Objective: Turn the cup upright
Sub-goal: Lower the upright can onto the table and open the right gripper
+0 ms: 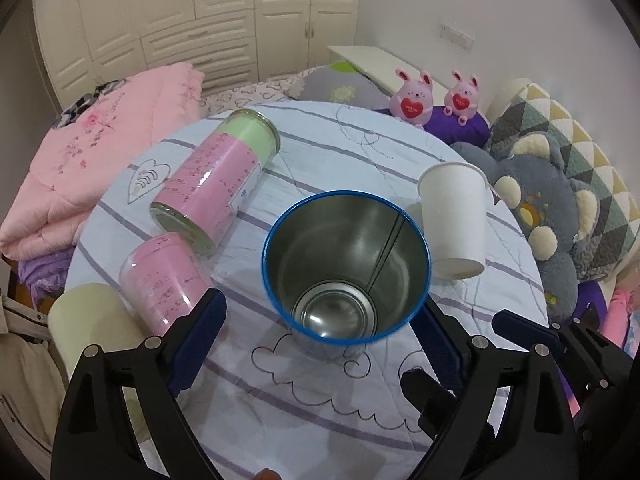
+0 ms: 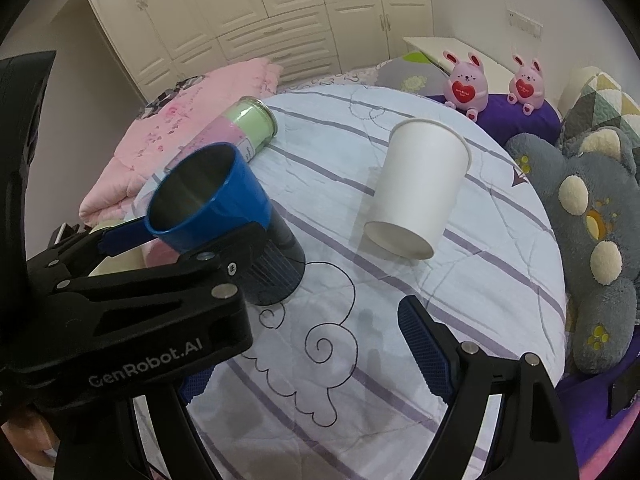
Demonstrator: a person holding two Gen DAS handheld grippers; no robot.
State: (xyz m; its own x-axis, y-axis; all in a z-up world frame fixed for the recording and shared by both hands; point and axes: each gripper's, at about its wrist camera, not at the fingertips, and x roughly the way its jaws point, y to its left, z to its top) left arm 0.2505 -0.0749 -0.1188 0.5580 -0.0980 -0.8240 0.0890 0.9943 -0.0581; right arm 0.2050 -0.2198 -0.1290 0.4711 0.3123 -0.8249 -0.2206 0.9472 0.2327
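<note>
Left gripper (image 1: 320, 332): fingers spread wide to either side of the blue cup (image 1: 346, 268), one pad near each side of its rim. Contact cannot be confirmed from the left wrist view; in the right wrist view the near finger (image 2: 224, 248) lies against the cup wall. Whether the cup is gripped cannot be told.

Blue cup: standing mouth-up on the quilt (image 1: 360, 148), metal interior visible to the base. In the right wrist view it appears slightly tilted.

Right gripper (image 2: 316, 356): fingers apart, holding nothing, above the quilt's cloud print, near the blue cup's base.

White cup (image 2: 418, 188): right of the blue cup and apart from it; its wider rolled rim is raised toward the far side, its narrow base toward the camera at the quilt.

Pink jar (image 1: 216, 176): lying on its side, left of the blue cup. A second pink container (image 1: 164, 276) lies just below it, near the left finger.

Far side: two pink rabbit toys (image 1: 412, 100), a grey plush (image 1: 536, 208) at right, a folded pink blanket (image 1: 100, 152) at left.
</note>
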